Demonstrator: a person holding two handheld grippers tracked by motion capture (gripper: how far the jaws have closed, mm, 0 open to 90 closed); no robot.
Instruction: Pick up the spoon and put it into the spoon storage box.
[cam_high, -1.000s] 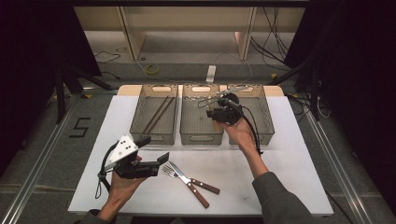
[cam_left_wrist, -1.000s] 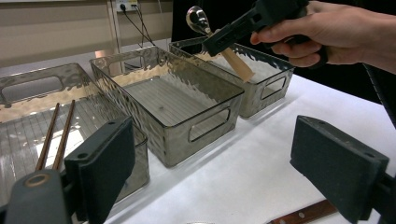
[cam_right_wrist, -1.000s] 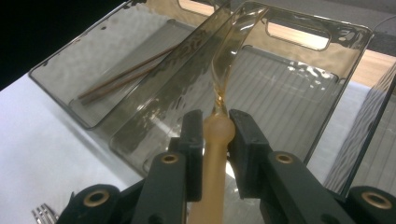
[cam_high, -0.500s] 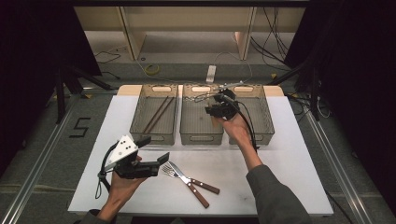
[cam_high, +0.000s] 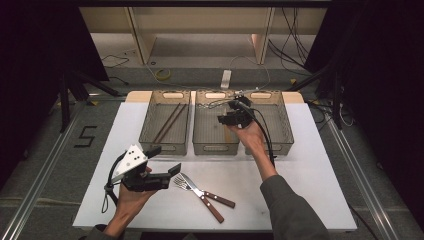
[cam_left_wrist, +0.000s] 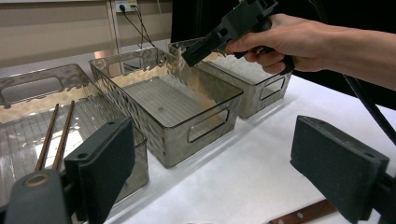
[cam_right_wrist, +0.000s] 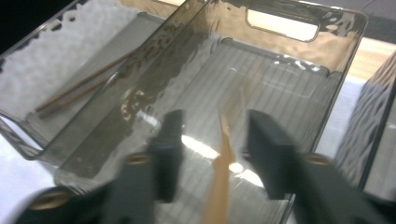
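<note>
My right gripper hangs over the middle clear bin, pointing down into it. Its jaws have just been opening and now stand apart. A slender pale wooden piece, blurred, lies between them with neither pad pressing on it. From the left gripper view the right gripper sits above that bin's far rim. My left gripper is open and holds nothing, low over the table's front left. Just to its right lie two forks with brown handles. Two brown chopsticks rest in the left bin.
A third clear bin stands to the right of the middle one, all three in a row at the back of the white table. A black cable trails from the right gripper along the forearm. Shelving and floor cables lie beyond the table.
The right hand has drifted a little to the left and lower over the middle bin. The left hand and the two forks have not moved.
</note>
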